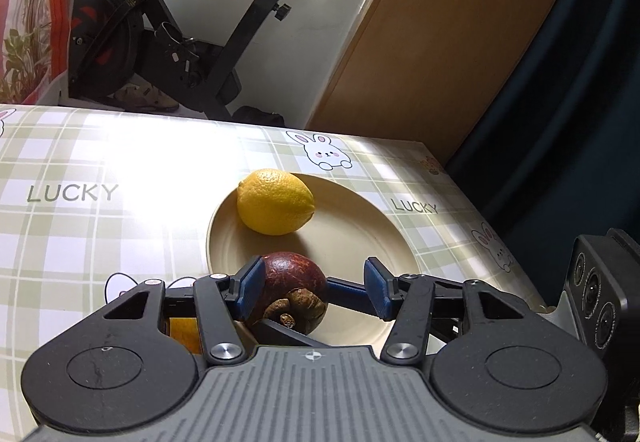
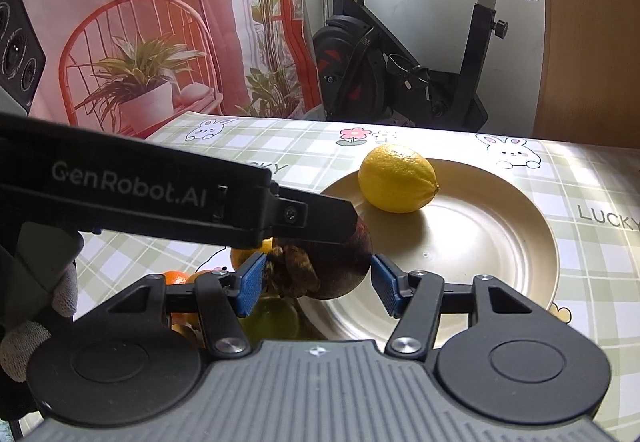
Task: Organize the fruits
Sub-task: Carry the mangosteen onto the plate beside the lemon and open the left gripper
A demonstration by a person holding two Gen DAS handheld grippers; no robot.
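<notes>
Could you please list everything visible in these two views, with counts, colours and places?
lemon: one, yellow, on the plate's far side
mangosteen: one, dark purple-brown, over the plate's near rim
plate: one, cream, on the table
orange fruits: at least two, partly hidden, near left of plate
green fruit: one, blurred, below the mangosteen
table: one, green-checked rabbit cloth
exercise bike: one, black, behind the table
curtain: one, red print, far left
wooden panel: one, brown, far right
gloved hand: one, grey, holding the left gripper
left gripper: jaws open
right gripper: jaws apparently closed on the mangosteen
</notes>
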